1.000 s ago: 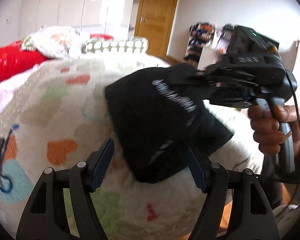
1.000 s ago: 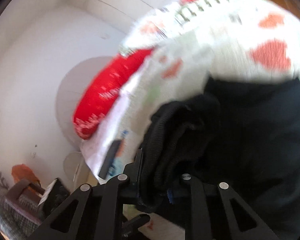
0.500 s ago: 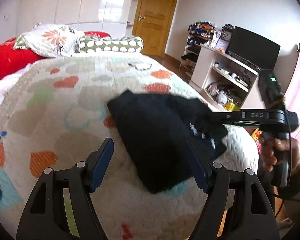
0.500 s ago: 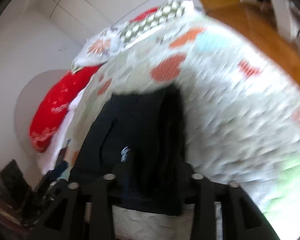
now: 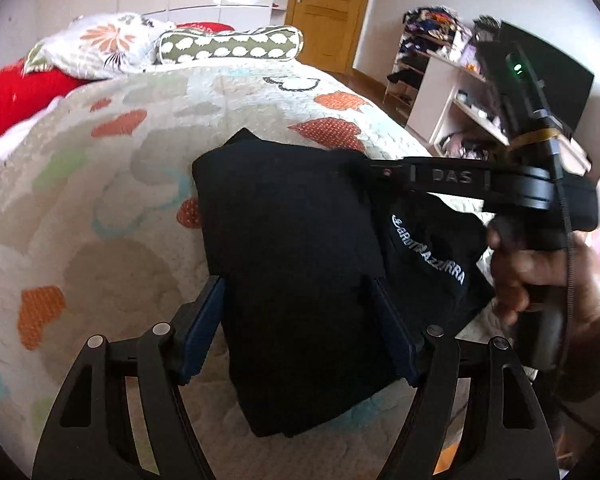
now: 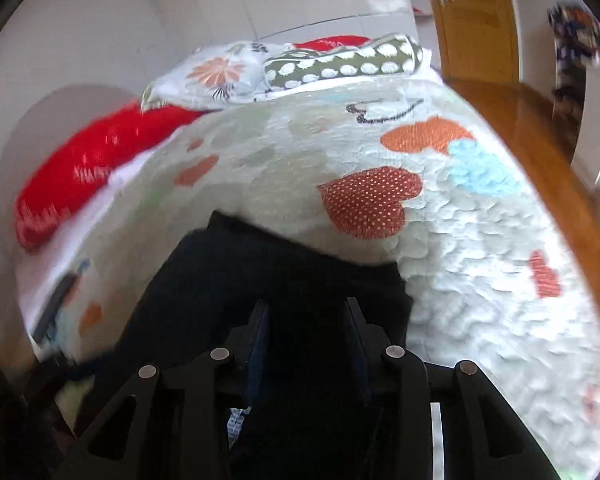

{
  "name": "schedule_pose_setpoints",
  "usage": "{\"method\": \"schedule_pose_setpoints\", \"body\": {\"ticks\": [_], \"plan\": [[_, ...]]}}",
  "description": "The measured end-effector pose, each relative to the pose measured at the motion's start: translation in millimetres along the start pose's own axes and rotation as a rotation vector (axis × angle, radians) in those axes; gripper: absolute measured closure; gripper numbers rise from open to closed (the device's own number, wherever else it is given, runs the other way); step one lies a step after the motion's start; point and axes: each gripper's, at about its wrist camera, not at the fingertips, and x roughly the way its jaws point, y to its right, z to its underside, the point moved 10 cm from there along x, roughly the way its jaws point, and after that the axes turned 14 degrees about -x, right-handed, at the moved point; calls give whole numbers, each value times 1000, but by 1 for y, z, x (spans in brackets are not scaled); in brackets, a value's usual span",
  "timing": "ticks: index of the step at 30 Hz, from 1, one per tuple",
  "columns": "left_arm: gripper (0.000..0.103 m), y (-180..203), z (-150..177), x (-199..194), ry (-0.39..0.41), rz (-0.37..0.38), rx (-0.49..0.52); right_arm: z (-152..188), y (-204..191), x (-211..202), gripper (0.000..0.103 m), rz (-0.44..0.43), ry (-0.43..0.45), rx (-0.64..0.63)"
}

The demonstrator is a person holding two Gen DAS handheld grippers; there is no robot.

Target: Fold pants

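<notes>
Black pants [image 5: 296,264], of a soft knit and folded into a thick bundle, lie on a white quilted bedspread [image 5: 112,200] patterned with orange, red and pale green hearts, near the bed's foot corner. White lettering shows on the lower layer that sticks out on the right of the bundle in the left wrist view. The left gripper [image 5: 296,320] hangs over the near end of the bundle with its jaws wide, one blue-padded finger on each side of the cloth and neither pressing it. The right gripper [image 6: 306,332] reaches across the far right part of the bundle, a hand [image 5: 540,276] around its black handle; its jaws stand narrow and have just been opening and then closing slightly, with black cloth beneath and between them, but whether the pads pinch the cloth I cannot tell. At the head of the bed lie a floral pillow [image 5: 96,46], a green bolster with white dots [image 5: 230,45] and a red cushion [image 5: 16,96]. Behind stands a wooden door [image 5: 332,8].
</notes>
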Motion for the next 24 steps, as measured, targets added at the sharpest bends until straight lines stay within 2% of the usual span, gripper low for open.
{"method": "schedule_pose_setpoints", "body": {"ticks": [3, 6, 8, 10, 13, 16, 19, 20, 24], "plan": [[28, 3, 1, 3, 5, -7, -5, -5, 0, 6, 68, 9, 4, -35], [28, 2, 1, -3, -2, -12, -27, -4, -3, -8, 68, -7, -9, -30], [28, 1, -1, -10, 11, -12, -48, -5, -6, -34, 66, -17, 7, -10], [28, 0, -3, -17, 28, -25, -47, -3, -18, -62, 66, 2, 35, -53], [28, -1, -3, -19, 33, -38, -50, 16, -34, -82, 66, 16, 11, -115], [28, -3, -1, -19, 31, -47, -75, 40, -39, -84, 66, 47, -32, -140], [28, -4, 2, -14, 21, -47, -86, 72, -31, -68, 63, 69, -99, -117], [28, -4, 4, -13, 19, -54, -86, 78, -28, -64, 62, 59, -93, -98], [28, -4, 4, -17, 35, -83, -83, 71, -26, -75, 61, 57, -79, -75]]}}
